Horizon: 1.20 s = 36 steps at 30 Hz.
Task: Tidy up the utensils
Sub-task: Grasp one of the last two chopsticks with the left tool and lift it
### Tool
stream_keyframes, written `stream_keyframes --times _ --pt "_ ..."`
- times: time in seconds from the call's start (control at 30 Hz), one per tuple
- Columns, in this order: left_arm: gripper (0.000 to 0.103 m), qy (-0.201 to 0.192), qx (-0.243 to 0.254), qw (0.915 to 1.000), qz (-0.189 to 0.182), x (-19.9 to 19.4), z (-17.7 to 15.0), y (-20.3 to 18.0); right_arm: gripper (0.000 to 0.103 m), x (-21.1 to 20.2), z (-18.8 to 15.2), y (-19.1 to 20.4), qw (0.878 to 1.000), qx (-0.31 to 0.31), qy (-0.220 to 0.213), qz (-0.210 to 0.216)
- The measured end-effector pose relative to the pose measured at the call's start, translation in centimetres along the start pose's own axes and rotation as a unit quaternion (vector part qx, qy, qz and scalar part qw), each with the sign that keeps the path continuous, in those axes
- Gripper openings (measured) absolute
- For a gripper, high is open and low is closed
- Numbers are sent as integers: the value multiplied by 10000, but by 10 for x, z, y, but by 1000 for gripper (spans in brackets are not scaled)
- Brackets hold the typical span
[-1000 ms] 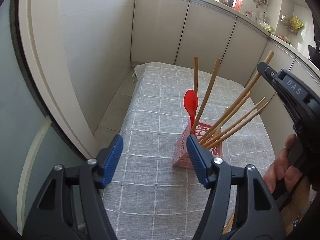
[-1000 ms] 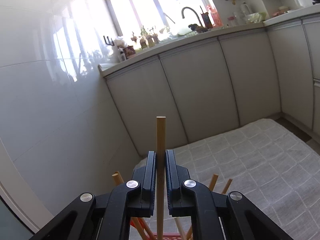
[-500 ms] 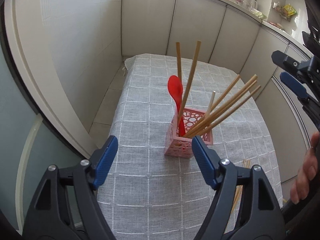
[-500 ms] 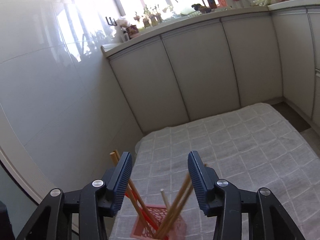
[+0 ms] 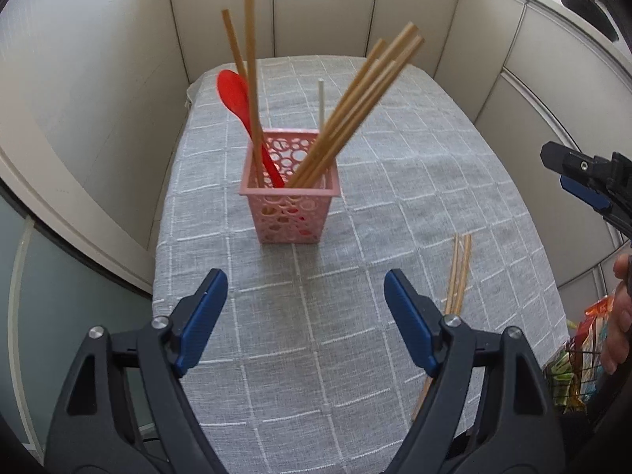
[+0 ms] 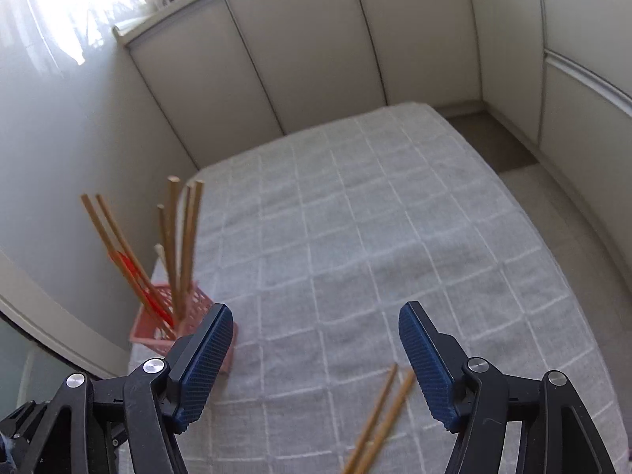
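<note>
Released since a second ago, one chopstick stands in the pink holder [image 5: 290, 197]; right gripper [image 6: 312, 359] and left gripper [image 5: 306, 318], both widening, hold nothing above the loose chopsticks [image 5: 458, 276].

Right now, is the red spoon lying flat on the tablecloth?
No. In the left wrist view the red spoon stands bowl-up in the pink basket, beside the upright chopsticks.

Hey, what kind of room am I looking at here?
Most likely a home kitchen. Pale cabinet doors run under a counter along the walls, and a table with a grey checked cloth carries a pink utensil basket holding wooden chopsticks and a red spoon.
</note>
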<state>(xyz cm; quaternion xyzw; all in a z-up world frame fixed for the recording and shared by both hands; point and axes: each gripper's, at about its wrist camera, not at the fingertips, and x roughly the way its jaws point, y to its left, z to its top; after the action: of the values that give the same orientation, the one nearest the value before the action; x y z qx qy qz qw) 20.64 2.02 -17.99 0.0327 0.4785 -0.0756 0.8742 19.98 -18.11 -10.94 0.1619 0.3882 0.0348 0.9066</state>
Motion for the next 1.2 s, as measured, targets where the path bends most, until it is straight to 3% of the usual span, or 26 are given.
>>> stream_keyframes --times 0.17,0.4,0.67,0.87,0.93,1.03,1.2 --pt "82 415 285 9987 13 21 -6 -24 78 16 -10 -34 9968 115 685 -406" --pt "82 936 407 9946 -211 52 -6 -64 79 46 -31 -85 9810 505 1711 -761" --pt "79 1336 445 9888 -505 88 -2 -110 80 61 -42 -112 9695 662 2232 -772" --pt "55 1489 296 9865 -619 114 4 -124 81 62 -44 -132 9652 809 2328 -869" --pt "38 1550 198 9849 -744 120 5 -125 81 63 -44 -137 9642 858 2353 -875" --pt "31 1591 62 9822 -999 124 9 -129 81 64 -44 -142 9634 892 2381 -853" --pt "19 1616 145 9813 -1033 132 10 -143 81 63 -41 -147 9630 967 2372 -838"
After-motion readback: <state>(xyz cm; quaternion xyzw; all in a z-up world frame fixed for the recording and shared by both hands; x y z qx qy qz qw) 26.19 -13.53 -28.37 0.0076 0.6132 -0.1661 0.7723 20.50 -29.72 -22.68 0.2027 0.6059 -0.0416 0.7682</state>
